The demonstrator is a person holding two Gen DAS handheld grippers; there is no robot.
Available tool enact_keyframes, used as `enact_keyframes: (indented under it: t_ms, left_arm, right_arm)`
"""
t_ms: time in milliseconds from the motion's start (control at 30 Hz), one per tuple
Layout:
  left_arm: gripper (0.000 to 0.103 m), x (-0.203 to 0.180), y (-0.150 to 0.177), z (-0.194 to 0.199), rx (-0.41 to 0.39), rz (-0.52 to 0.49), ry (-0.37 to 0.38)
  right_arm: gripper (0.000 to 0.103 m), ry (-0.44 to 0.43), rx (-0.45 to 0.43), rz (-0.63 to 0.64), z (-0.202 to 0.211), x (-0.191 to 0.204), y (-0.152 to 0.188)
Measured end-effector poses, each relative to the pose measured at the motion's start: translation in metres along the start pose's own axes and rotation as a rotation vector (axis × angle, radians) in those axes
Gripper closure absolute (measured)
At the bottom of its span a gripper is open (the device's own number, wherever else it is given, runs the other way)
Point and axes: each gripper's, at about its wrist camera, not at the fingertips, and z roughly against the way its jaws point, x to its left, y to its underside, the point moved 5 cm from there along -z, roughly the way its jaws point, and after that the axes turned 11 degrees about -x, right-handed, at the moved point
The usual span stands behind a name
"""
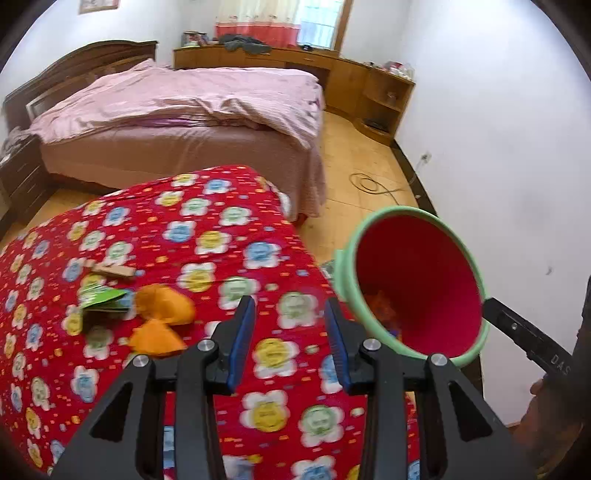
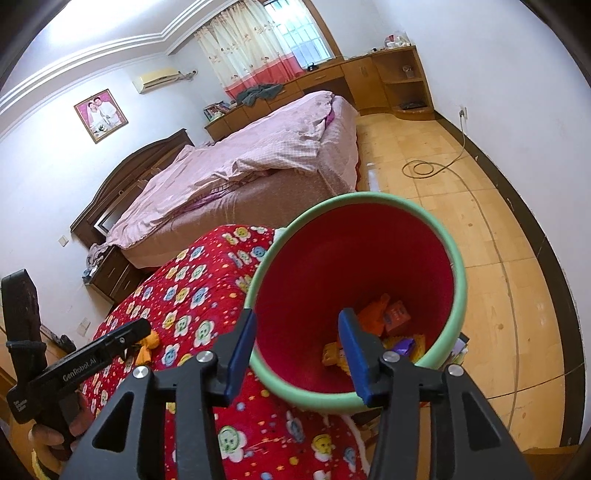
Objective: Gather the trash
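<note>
- Left gripper (image 1: 291, 325): jaws parted, nothing between the blue pads (image 1: 242, 343). It hangs over the red flowered blanket (image 1: 207, 236).
- Right gripper (image 2: 297, 347): jaws spread wide and holding nothing, poised at the mouth of the bin (image 2: 376, 201). One pad sits outside the near rim at 9 o'clock; the other reaches over the rim into the opening.
- Bin: red inside, pale green rim, standing just beside the blanket's edge at 3 o'clock of the left gripper (image 1: 476, 273). Orange, yellow and purple wrappers (image 2: 395, 315) lie at its bottom.
- Trash on the blanket, at 10 o'clock of the left gripper: two orange crumpled pieces (image 1: 164, 304) closest, a green packet (image 1: 101, 297) touching them on the far side, and a tan wooden-looking block (image 1: 112, 271) just beyond. Blur hides finer detail.
- Further out at 12 o'clock: a bed (image 1: 192, 107) with pink covers, then wooden cabinets (image 1: 332, 70) under the curtained window (image 1: 280, 22).
- A cable (image 1: 369, 182) lies coiled on the tan floor at 1 o'clock.
</note>
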Motion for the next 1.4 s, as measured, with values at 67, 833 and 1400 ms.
enact_keyframes:
  t_ms: [67, 833, 1400]
  left_arm:
    - [0.064, 0.016, 0.000, 0.004, -0.004, 0.010, -0.024]
    - [0.049, 0.166, 0.013, -0.002, 0.039, 0.097, -0.240]
    - [0.047, 0.193, 0.025, -0.034, 0.051, 0.153, -0.193]
  right_arm:
    - [0.052, -0.001, 0.005, 0.003, 0.000, 0.006, 0.004]
    - [0.048, 0.026, 0.078, 0.015, -0.021, 0.052, 0.037]
    - [0.047, 0.038, 0.129, 0.056, -0.042, 0.072, 0.047]
